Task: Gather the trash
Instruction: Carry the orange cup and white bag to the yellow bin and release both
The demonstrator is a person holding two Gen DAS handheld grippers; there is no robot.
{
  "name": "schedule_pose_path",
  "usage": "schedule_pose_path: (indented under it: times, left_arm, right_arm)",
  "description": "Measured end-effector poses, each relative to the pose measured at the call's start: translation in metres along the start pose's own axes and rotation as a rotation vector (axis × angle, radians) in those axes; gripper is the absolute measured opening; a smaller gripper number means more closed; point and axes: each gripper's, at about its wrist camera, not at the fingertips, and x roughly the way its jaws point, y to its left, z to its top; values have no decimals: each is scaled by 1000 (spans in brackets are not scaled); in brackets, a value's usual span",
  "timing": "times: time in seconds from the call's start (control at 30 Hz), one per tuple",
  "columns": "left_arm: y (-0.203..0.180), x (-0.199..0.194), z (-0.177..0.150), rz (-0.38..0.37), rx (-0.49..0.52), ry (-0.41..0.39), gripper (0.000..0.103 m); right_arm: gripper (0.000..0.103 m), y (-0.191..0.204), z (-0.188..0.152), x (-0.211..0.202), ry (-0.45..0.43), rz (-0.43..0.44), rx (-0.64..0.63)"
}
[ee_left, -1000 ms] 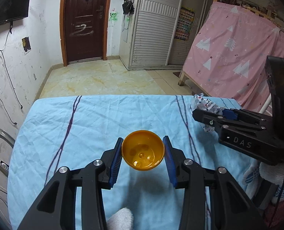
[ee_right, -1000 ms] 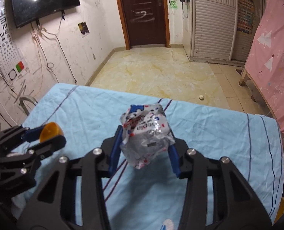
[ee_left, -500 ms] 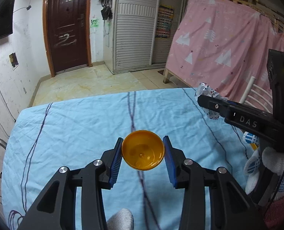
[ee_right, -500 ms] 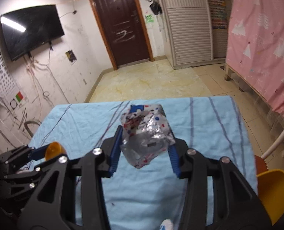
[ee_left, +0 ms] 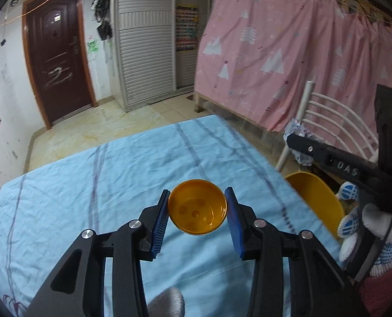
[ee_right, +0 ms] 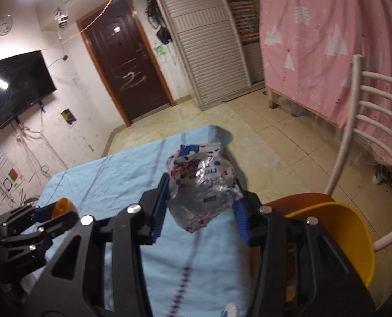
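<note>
The orange cup (ee_left: pixel 197 214) is a small round plastic shell, its hollow facing the camera, with faint bumps on its floor; the wrapper (ee_right: pixel 202 182) is a crumpled silver foil packet printed with red and blue dots. The left claw (ee_left: pixel 197 218) is narrowed to the cup's width, both blue pads pressed on its sides, holding it above the blue-sheeted surface (ee_left: pixel 95 185); the right claw (ee_right: pixel 200 203) grasps the wrapper between its pads, its jaws having just eased slightly wider; it hangs past the surface's right edge, near the yellow bin (ee_right: pixel 354 237) beside that edge.
</note>
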Motion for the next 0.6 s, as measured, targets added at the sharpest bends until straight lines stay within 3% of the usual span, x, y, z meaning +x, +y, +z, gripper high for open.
schedule_pose_path:
  times: [0.3, 0.43, 0.6]
  left_arm:
    - [-79, 13, 18, -250, 37, -41, 32]
    - [-109, 26, 24, -319, 61, -33, 32]
    - [-146, 44, 28, -349, 109, -9, 32]
  right_arm:
    - [44, -72, -15, -23, -13, -106, 64]
    - [44, -97, -23, -25, -1, -149, 85]
    - [46, -121, -33, -22, 18, -176, 116]
